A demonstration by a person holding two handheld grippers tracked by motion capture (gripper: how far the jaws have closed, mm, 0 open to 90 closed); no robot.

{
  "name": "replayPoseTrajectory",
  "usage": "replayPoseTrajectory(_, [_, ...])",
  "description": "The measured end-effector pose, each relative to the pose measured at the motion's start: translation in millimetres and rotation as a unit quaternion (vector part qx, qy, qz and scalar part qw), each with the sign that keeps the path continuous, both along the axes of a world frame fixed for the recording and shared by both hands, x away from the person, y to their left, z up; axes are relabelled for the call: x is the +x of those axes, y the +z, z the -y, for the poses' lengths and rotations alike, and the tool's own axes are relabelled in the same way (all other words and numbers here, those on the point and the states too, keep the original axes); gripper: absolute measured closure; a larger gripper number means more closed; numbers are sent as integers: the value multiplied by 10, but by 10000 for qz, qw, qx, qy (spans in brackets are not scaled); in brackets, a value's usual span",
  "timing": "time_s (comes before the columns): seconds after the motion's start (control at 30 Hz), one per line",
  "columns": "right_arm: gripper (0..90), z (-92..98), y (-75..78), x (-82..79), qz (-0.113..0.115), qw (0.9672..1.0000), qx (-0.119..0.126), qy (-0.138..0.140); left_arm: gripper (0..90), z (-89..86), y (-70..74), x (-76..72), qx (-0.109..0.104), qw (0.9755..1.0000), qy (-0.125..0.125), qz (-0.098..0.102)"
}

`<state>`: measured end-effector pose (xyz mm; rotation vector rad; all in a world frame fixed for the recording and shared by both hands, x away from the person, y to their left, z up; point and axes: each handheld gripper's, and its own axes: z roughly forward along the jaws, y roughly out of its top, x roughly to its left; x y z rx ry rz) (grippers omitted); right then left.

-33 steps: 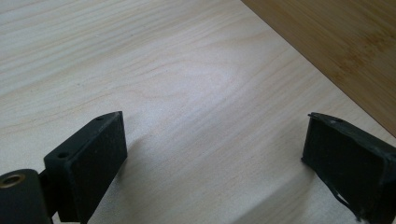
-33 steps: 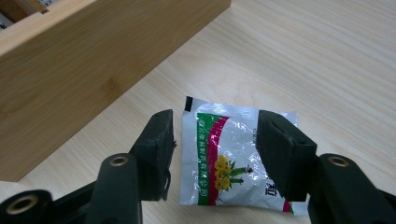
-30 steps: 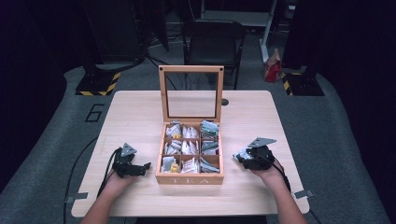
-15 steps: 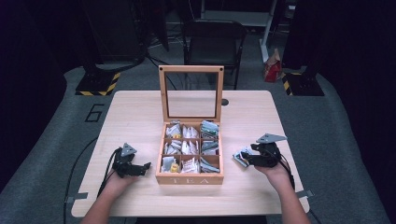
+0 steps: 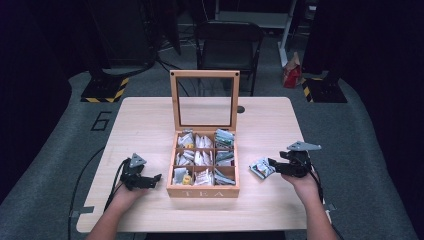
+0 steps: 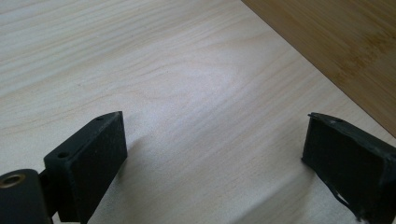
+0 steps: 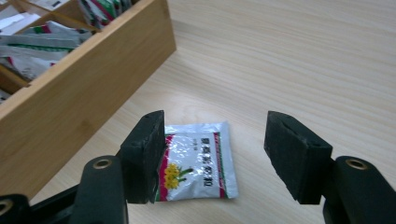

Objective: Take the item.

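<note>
In the right gripper view, the right gripper (image 7: 210,154) stood with its jaws parted and had just been widening them; the silver foil tea sachet with red edge and yellow flower print (image 7: 198,161) lay flat on the pale wooden table (image 7: 303,56) between and beneath them, not pinched. That print could not be read from the high view, where the sachet (image 5: 261,167) was a small pale patch just right of the box. In the left gripper view, the left gripper (image 6: 215,154) was spread wide over bare wood, holding nothing.

Counted: two grippers, one sachet outside, one bamboo tea box with nine compartments (image 5: 202,191), its glass-paned lid (image 5: 204,100) upright. Beyond the table stood one black folding chair (image 5: 227,42).

Since a second earlier the right gripper (image 5: 272,166) had drawn rightward from the box, while the left gripper (image 5: 152,178) kept its place.
</note>
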<state>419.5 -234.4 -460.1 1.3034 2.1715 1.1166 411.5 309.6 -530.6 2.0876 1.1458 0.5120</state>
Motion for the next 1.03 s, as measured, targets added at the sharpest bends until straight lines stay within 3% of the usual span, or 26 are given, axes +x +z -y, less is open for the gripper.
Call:
replayPoseTrajectory(0.23, [379, 117, -104, 22, 50, 9995, -150, -289, 59, 0, 0, 0, 0, 10000, 0, 1])
replayPoseTrajectory(0.33, [378, 143, -151, 31, -36, 9992, -114, -370, 59, 0, 0, 0, -2, 10000, 1, 1])
replayPoseTrajectory(0.83, [370, 148, -315, 74, -288, 9984, -301, -389, 59, 0, 0, 0, 1, 10000, -2, -1])
replayPoseTrajectory(1.03, [363, 49, -238, 29, -33, 9979, -604, -237, 59, 0, 0, 0, -2, 10000, 1, 2])
